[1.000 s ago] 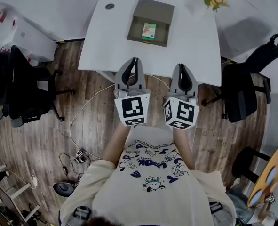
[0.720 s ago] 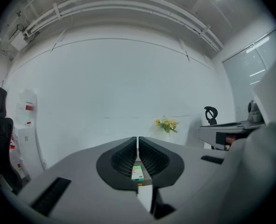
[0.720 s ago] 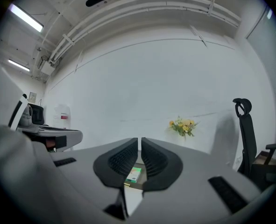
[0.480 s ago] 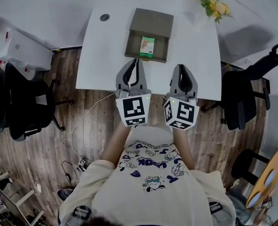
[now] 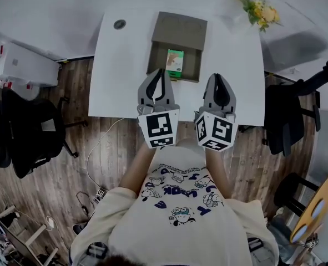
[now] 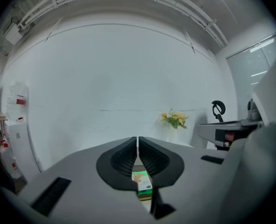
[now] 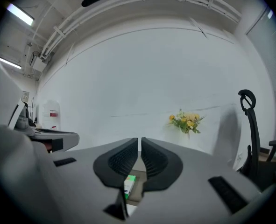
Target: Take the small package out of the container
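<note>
The task has hardly begun. The package [image 5: 175, 60], a small green and white box, lies inside the container [image 5: 177, 29], an open brown box on the white desk [image 5: 125, 65], and nothing touches it. The left gripper [image 5: 159, 71] and right gripper [image 5: 218, 77] are held side by side over the desk's near edge. Both are closed and empty, each with its jaws together and nothing between them. The left one's tips are near the container's near wall, roughly in line with the package. The right one is off to the container's right. Opening a gripper, reaching in, closing on the package and lifting it out all appear to remain. The container's walls look like the only hindrance, since the package sits close to the near one. Yellow flowers [image 5: 258, 7] stand at the desk's far right corner and a round port [image 5: 119, 24] at its far left, both well apart from the container. Black chairs [image 5: 25, 132] stand on the wooden floor [image 5: 97, 148] on either side.
</note>
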Action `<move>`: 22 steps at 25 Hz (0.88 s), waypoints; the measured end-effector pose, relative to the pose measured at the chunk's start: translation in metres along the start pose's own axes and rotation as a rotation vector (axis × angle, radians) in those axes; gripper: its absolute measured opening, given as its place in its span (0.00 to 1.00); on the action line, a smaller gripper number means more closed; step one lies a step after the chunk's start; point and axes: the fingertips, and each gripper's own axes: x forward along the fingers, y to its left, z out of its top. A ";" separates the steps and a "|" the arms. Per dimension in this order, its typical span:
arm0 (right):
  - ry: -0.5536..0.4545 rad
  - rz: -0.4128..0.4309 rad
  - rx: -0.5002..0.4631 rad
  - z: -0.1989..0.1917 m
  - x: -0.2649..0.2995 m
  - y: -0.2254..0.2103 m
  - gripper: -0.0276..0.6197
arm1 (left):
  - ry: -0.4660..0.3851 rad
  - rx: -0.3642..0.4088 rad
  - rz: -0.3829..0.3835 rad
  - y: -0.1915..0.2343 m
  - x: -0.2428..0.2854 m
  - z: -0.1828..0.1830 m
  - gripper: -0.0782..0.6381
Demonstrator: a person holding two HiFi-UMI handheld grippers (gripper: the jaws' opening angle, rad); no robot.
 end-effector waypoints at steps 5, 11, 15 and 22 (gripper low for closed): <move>0.029 -0.008 0.003 -0.009 0.018 0.000 0.10 | 0.043 -0.012 0.007 0.010 0.019 -0.011 0.14; 0.064 -0.010 0.006 -0.016 0.032 -0.002 0.10 | 0.103 -0.031 0.014 0.014 0.036 -0.025 0.14; 0.089 -0.006 0.006 -0.022 0.042 -0.002 0.10 | 0.133 -0.052 0.021 0.016 0.045 -0.034 0.14; 0.128 0.026 0.009 -0.033 0.065 -0.005 0.10 | 0.178 -0.065 0.046 0.020 0.064 -0.045 0.14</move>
